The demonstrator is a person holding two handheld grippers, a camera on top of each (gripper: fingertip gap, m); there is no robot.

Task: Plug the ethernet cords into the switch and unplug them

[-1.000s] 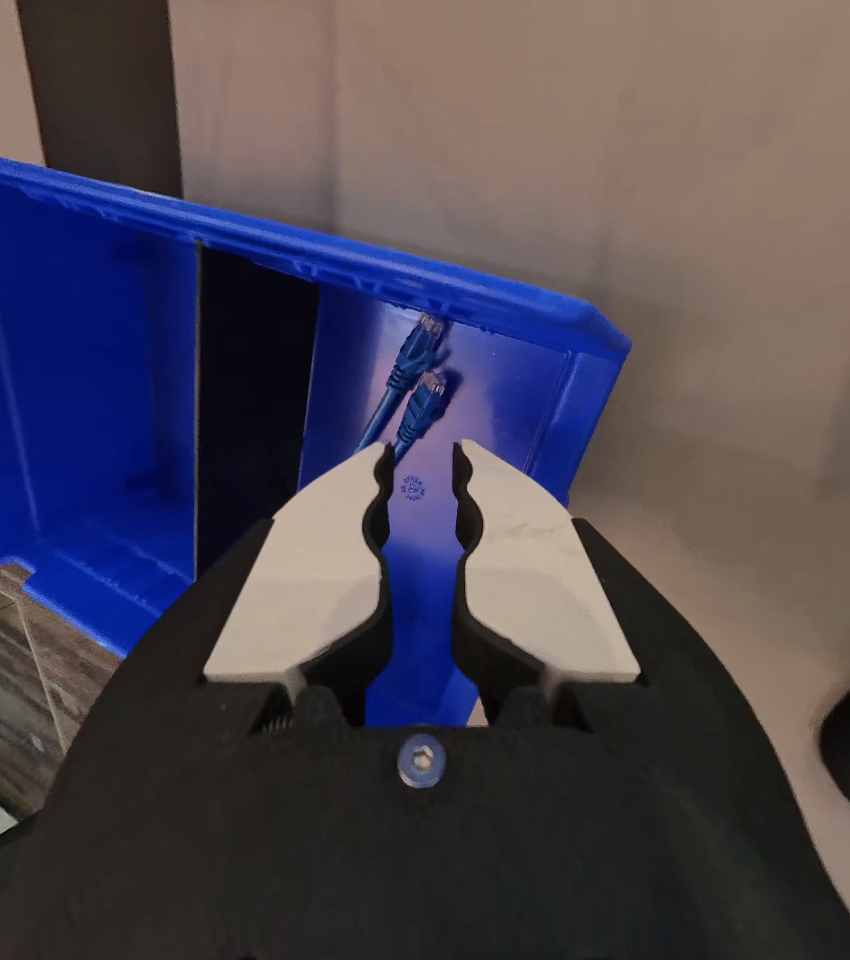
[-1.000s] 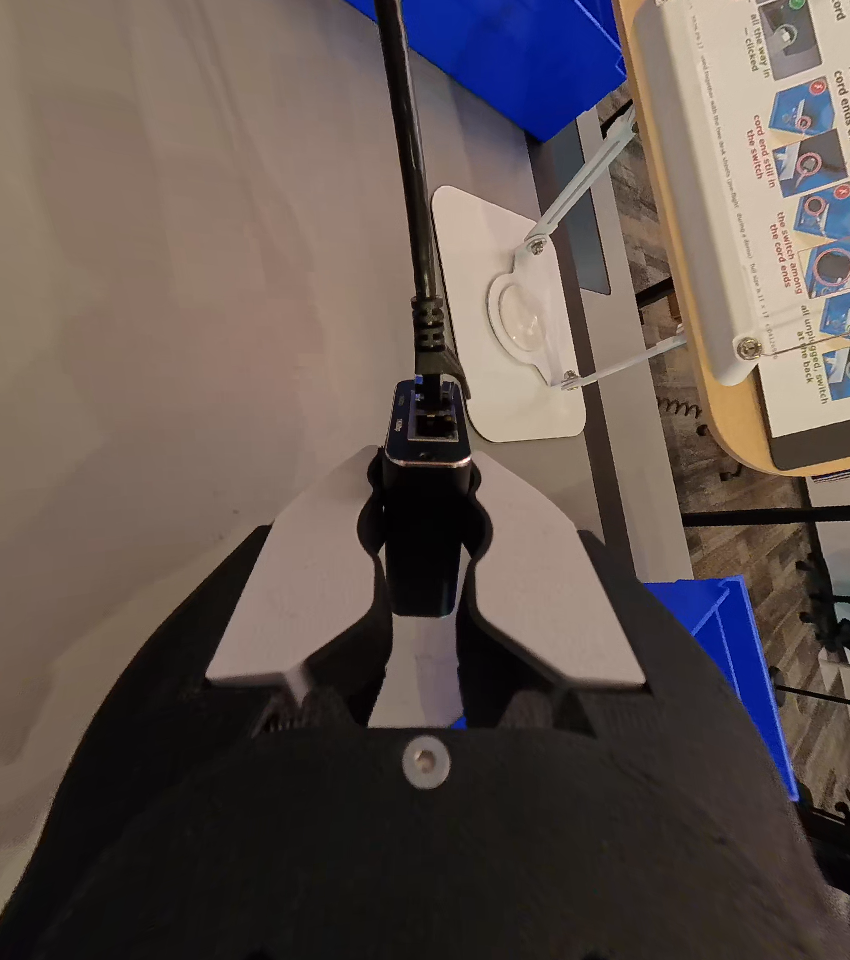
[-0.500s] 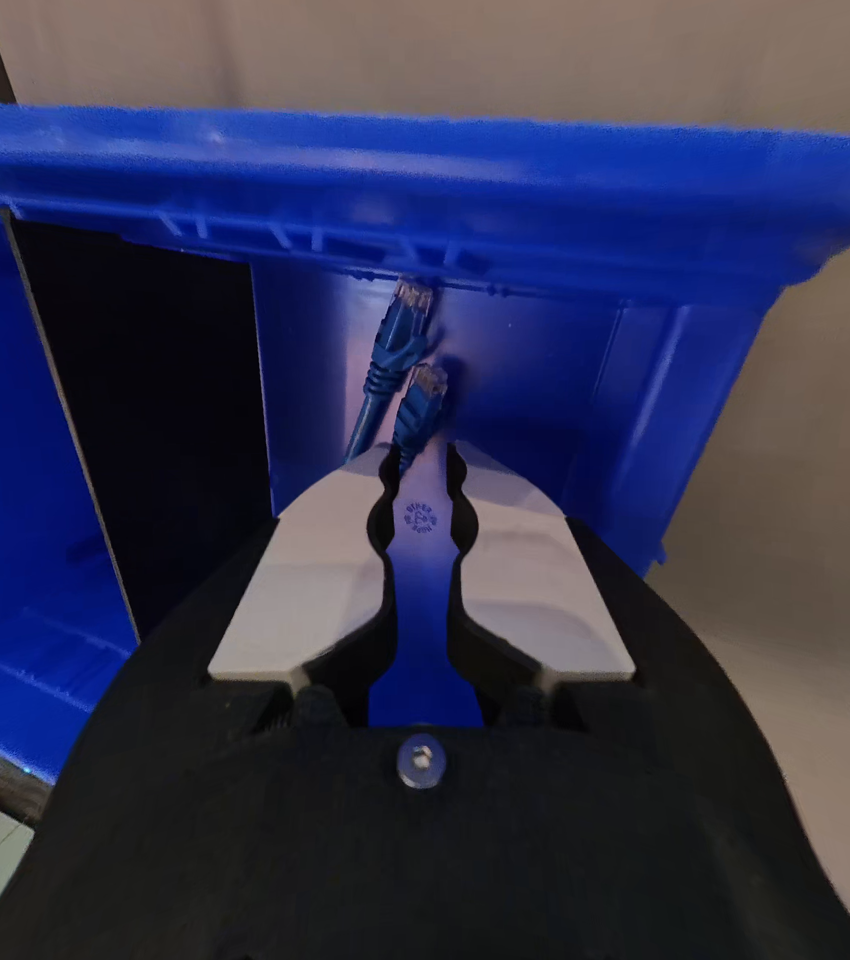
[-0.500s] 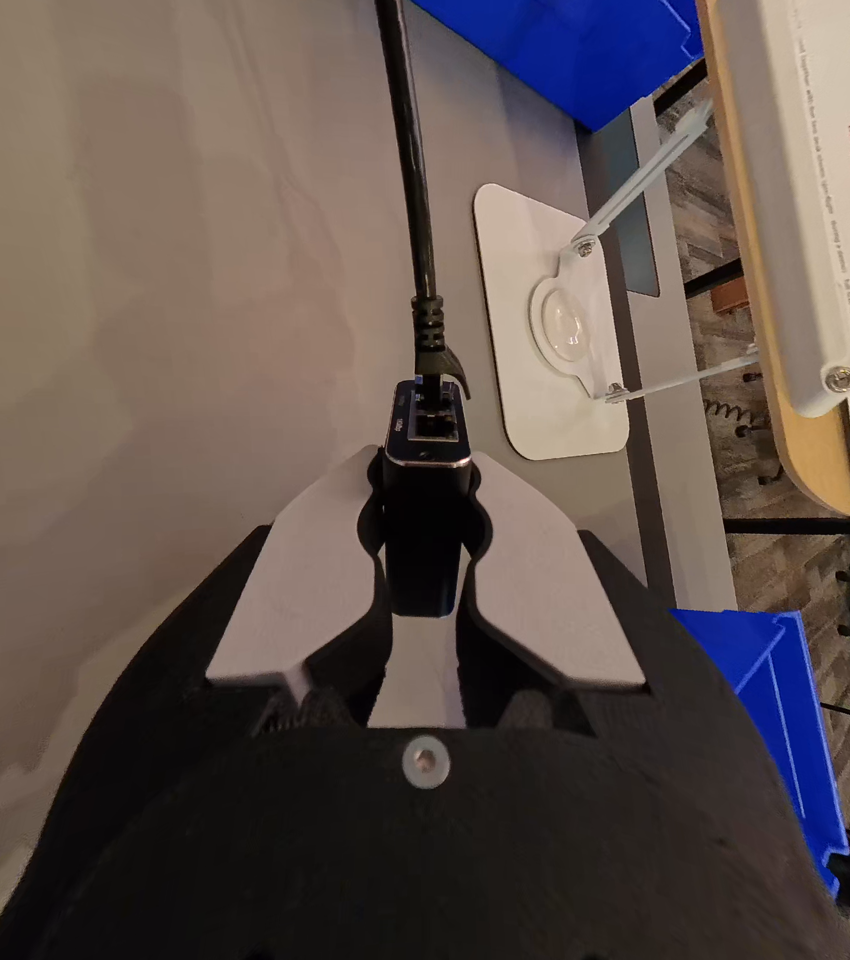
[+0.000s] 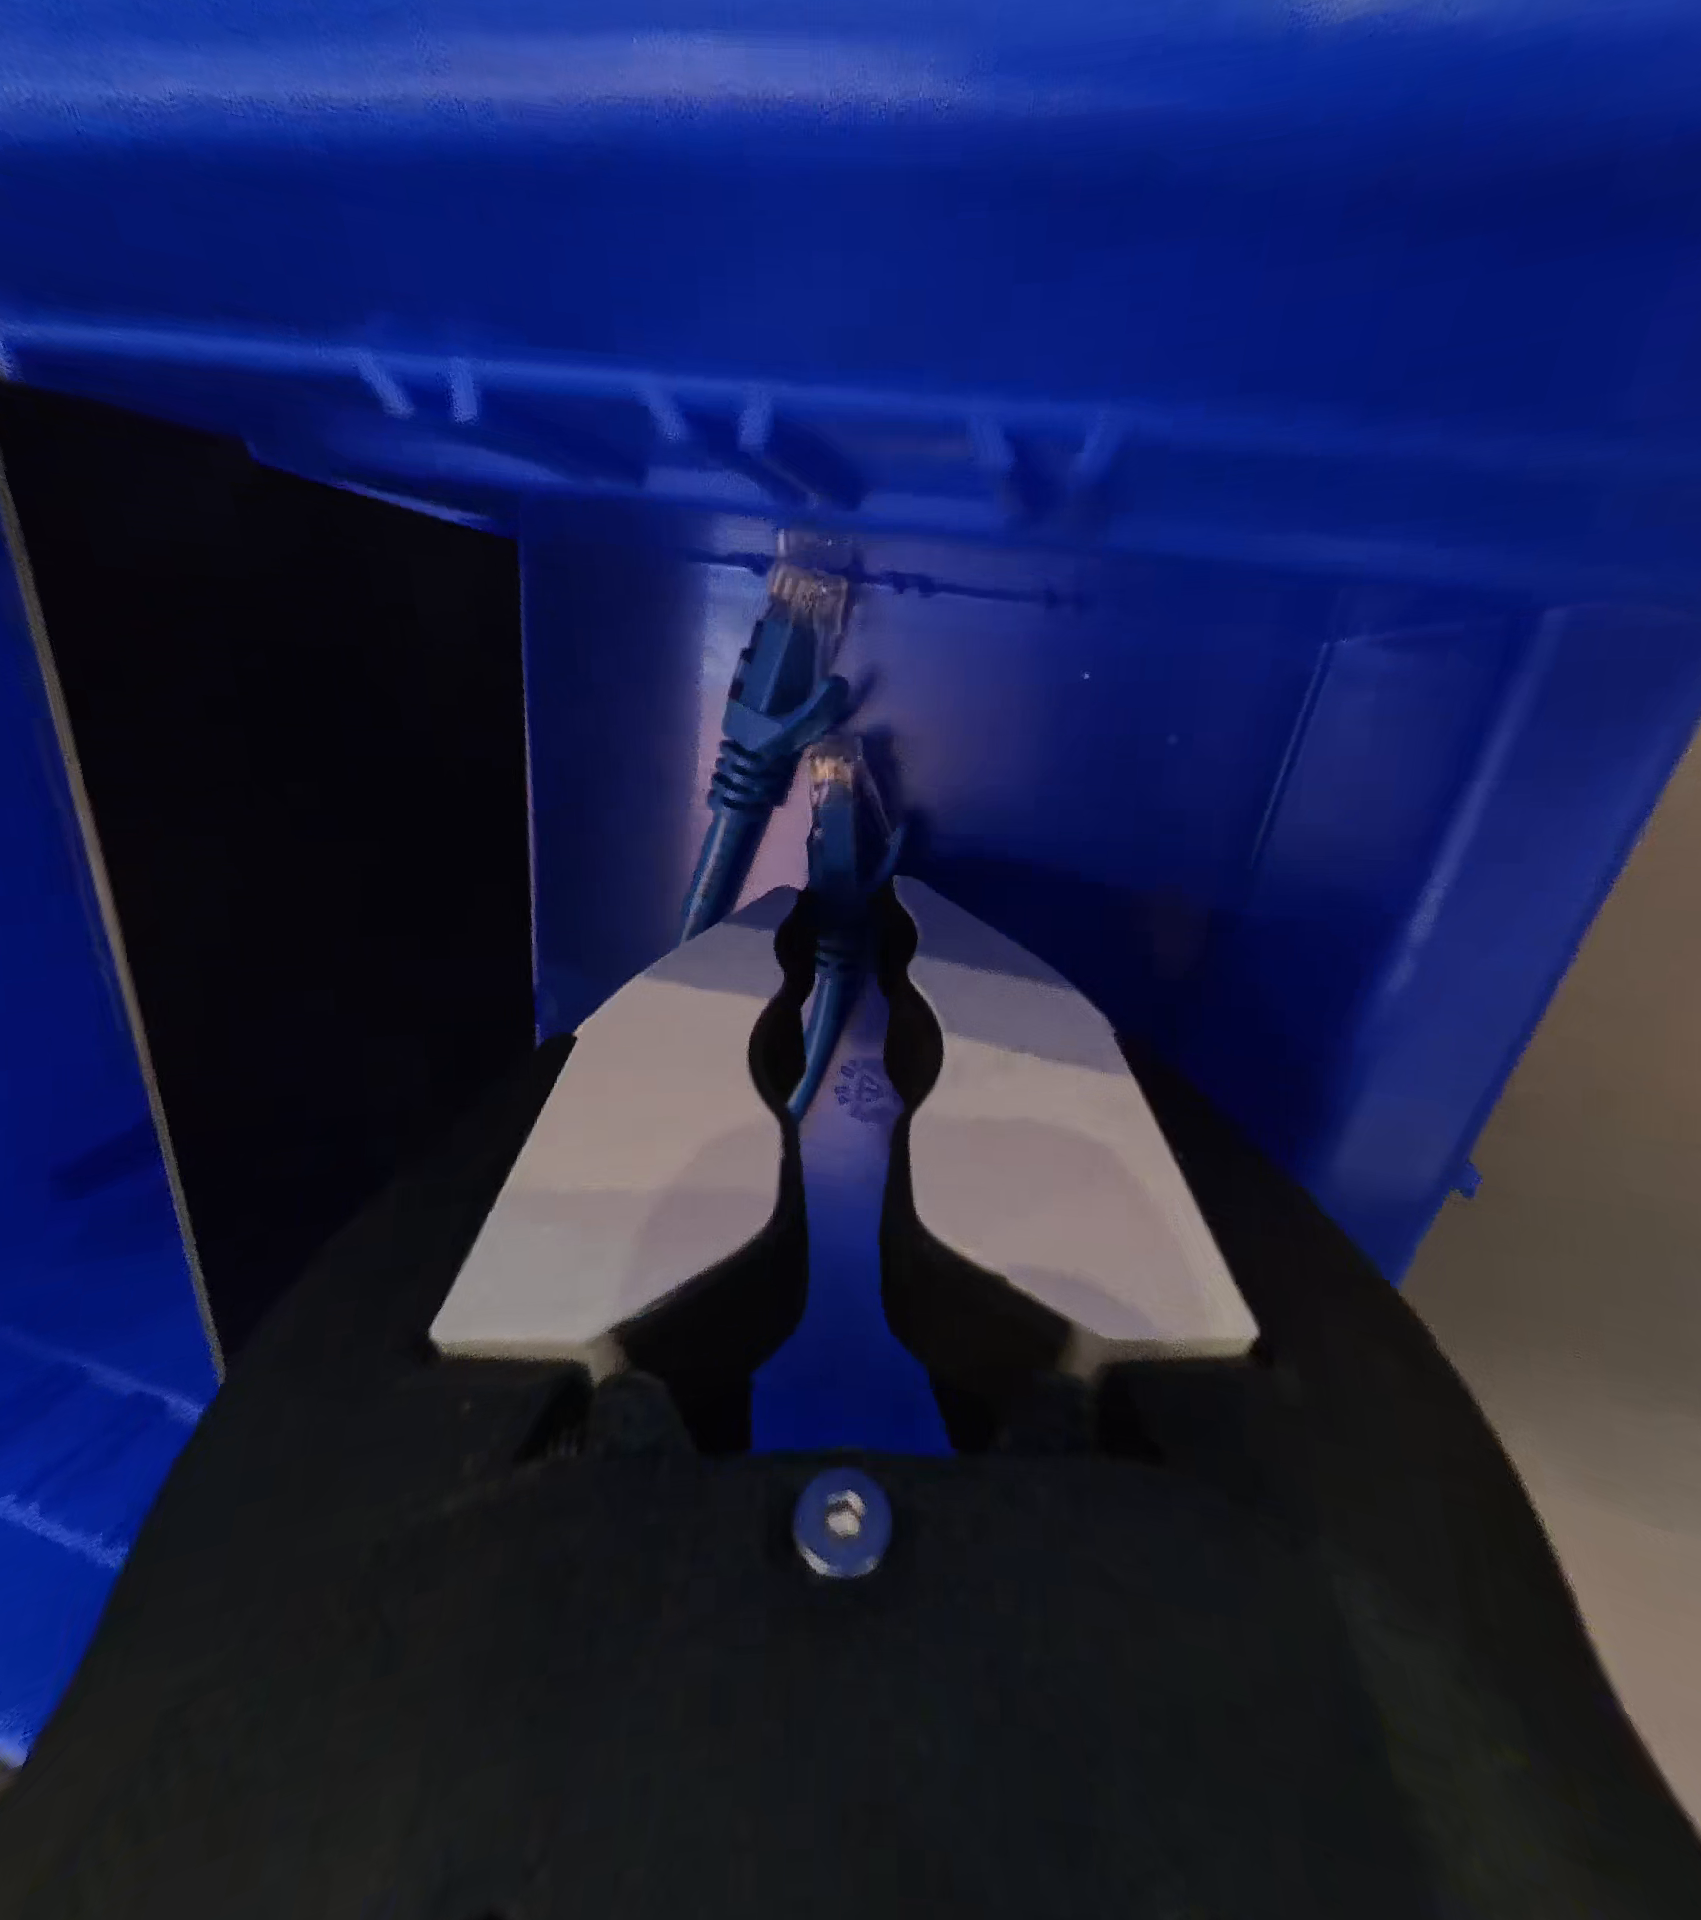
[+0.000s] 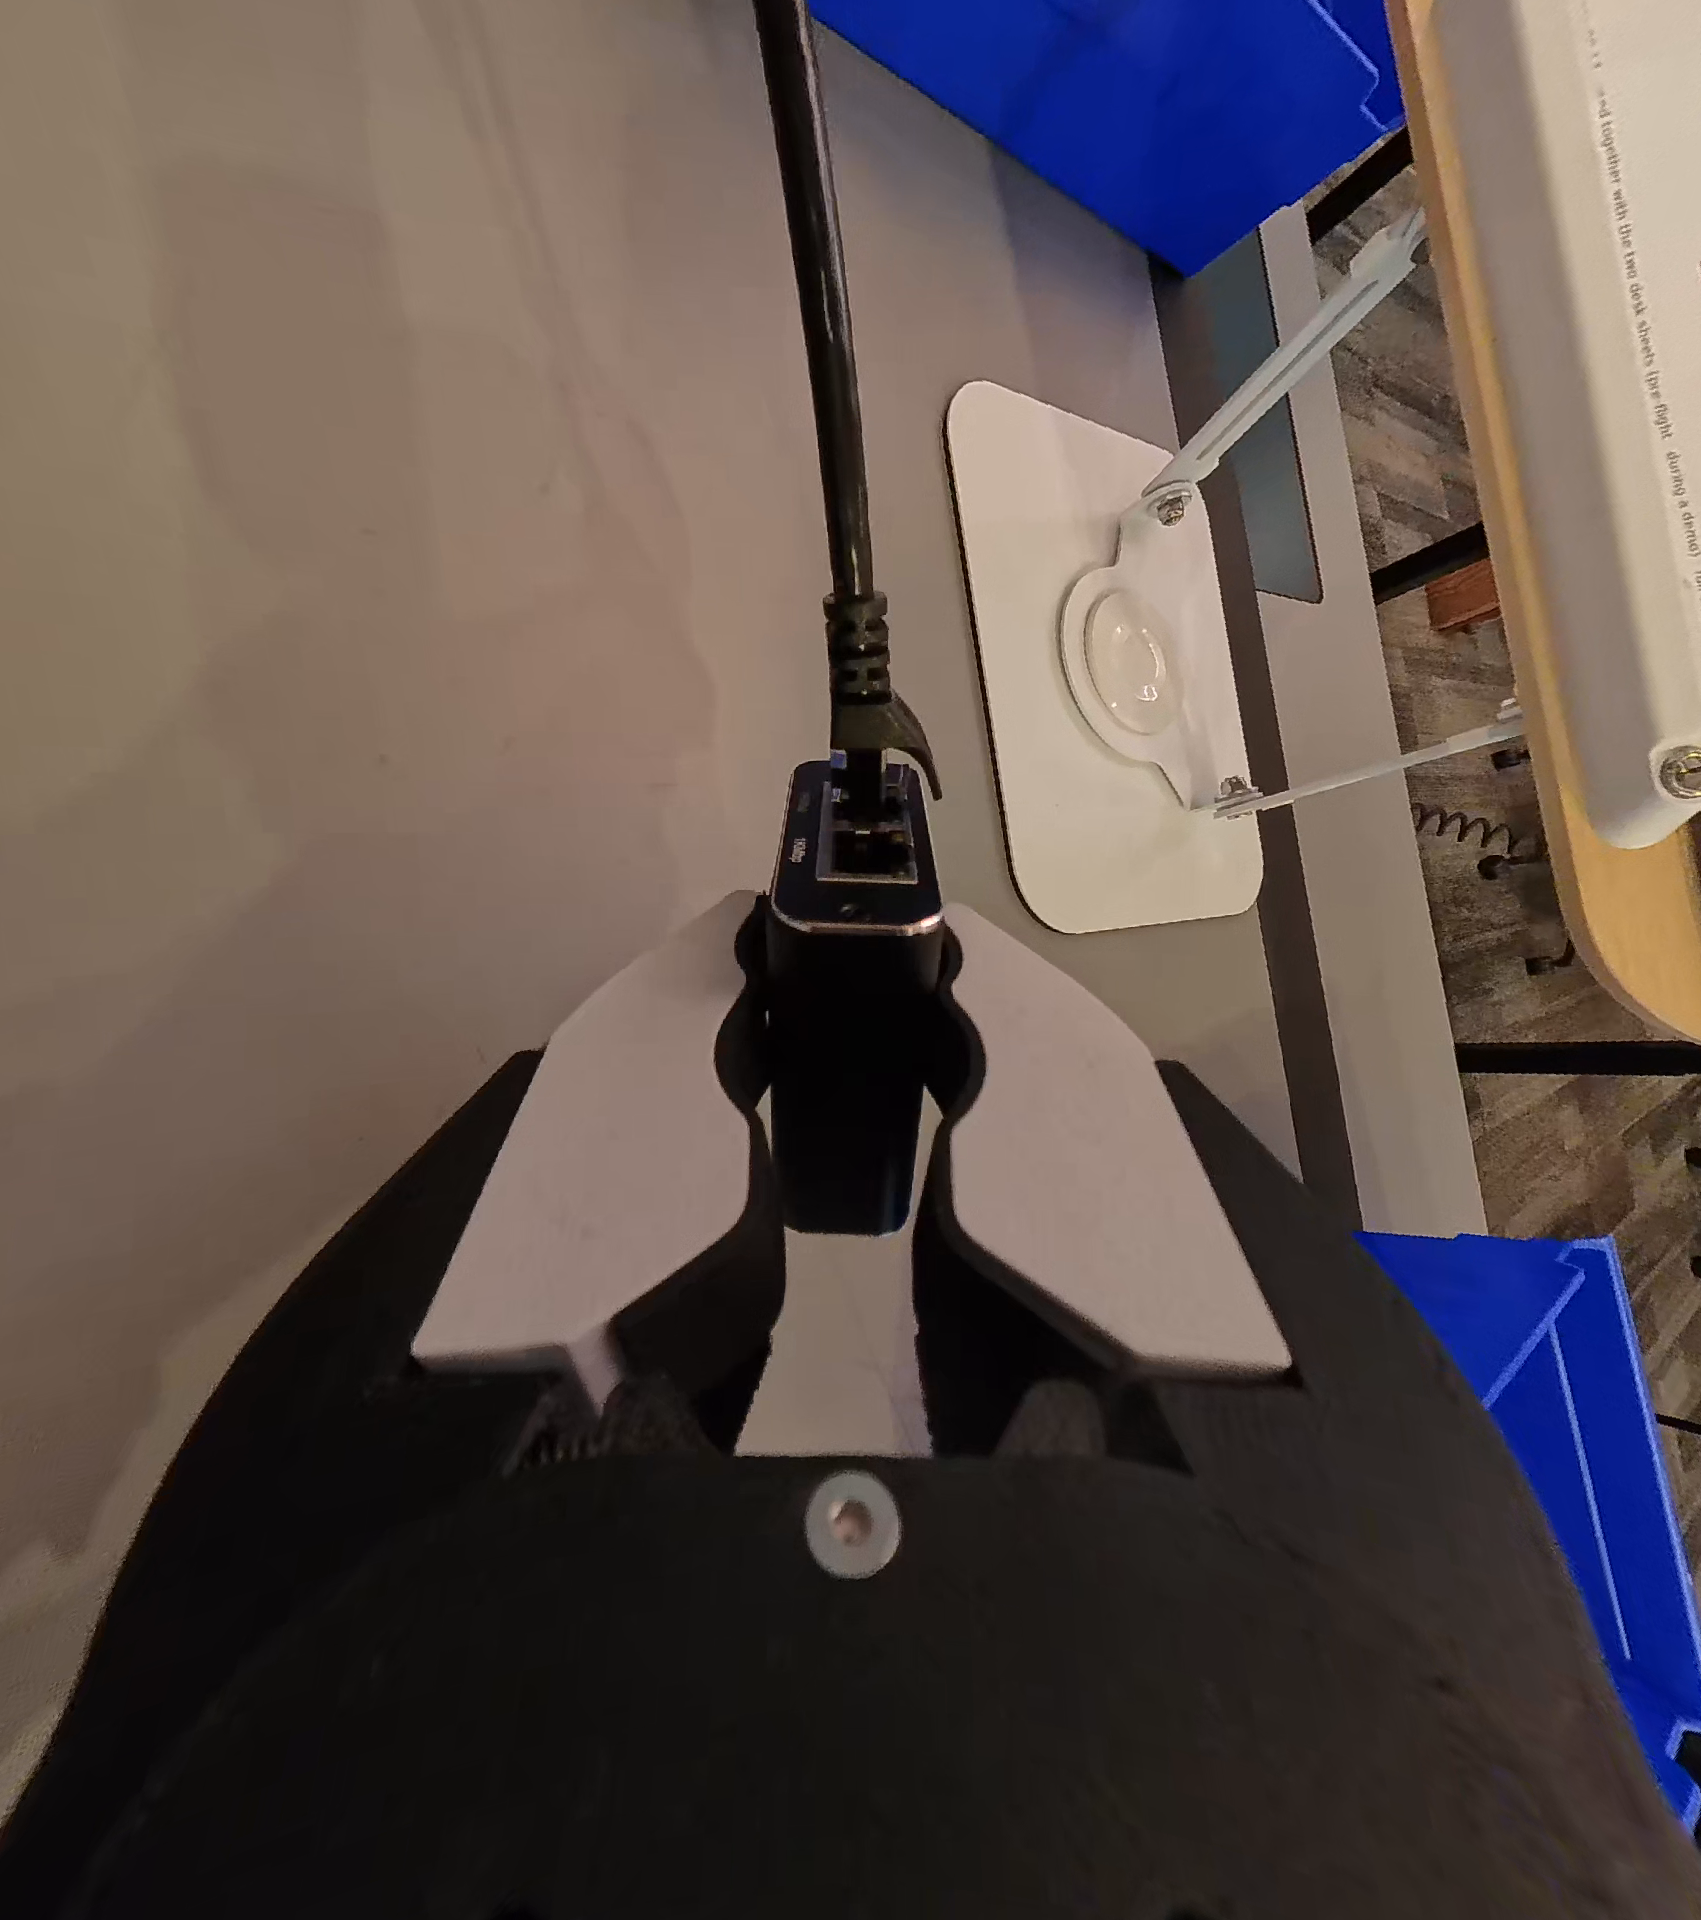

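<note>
Our left gripper [image 5: 844, 914] is inside the blue bin [image 5: 825, 208], fingers clenched on the boot of the nearer blue ethernet cord [image 5: 841, 831]; the second blue ethernet cord [image 5: 773, 686] lies just beside it, plug toward the bin wall. Our right gripper [image 6: 851, 935] clamps the black switch [image 6: 851, 1039] above the table [image 6: 306, 520], black cord [image 6: 830, 364] plugged into its far port, near port [image 6: 872, 852] free.

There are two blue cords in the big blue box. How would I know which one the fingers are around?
Look inside the blue bin, at its lit inner wall just right of the dark divider. Two blue ethernet cords lie there; the wanted one is nearer and lower, its clear plug poking out just past the white fingers, while the other cord reaches higher.
</note>
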